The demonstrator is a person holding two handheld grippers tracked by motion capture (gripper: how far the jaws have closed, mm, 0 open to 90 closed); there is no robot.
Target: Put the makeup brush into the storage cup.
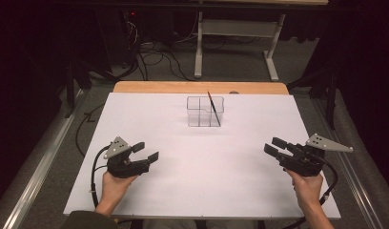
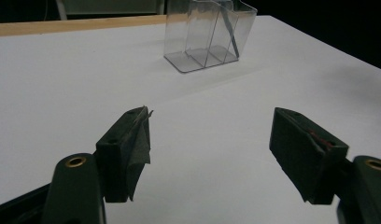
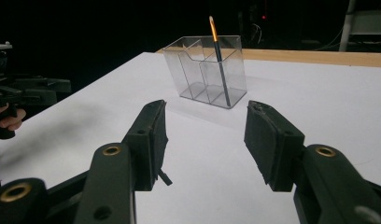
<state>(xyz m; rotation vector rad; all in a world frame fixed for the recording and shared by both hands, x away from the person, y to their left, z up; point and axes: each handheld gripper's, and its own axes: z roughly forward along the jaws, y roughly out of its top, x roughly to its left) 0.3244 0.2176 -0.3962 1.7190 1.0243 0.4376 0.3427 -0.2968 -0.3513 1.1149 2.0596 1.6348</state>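
Note:
A clear plastic organizer with compartments stands at the far middle of the white table. A dark pen with an orange tip leans upright in its right compartment, also visible in the right gripper view as the pen inside the organizer. My left gripper rests at the near left, open and empty, well short of the organizer. My right gripper sits at the near right, jaws apart with nothing between them. In the left gripper view the gripper stands wide open.
The table's wooden far edge shows behind the white sheet. Beyond it stand a desk frame and floor cables. The person's left hand with its gripper appears at the left of the right gripper view.

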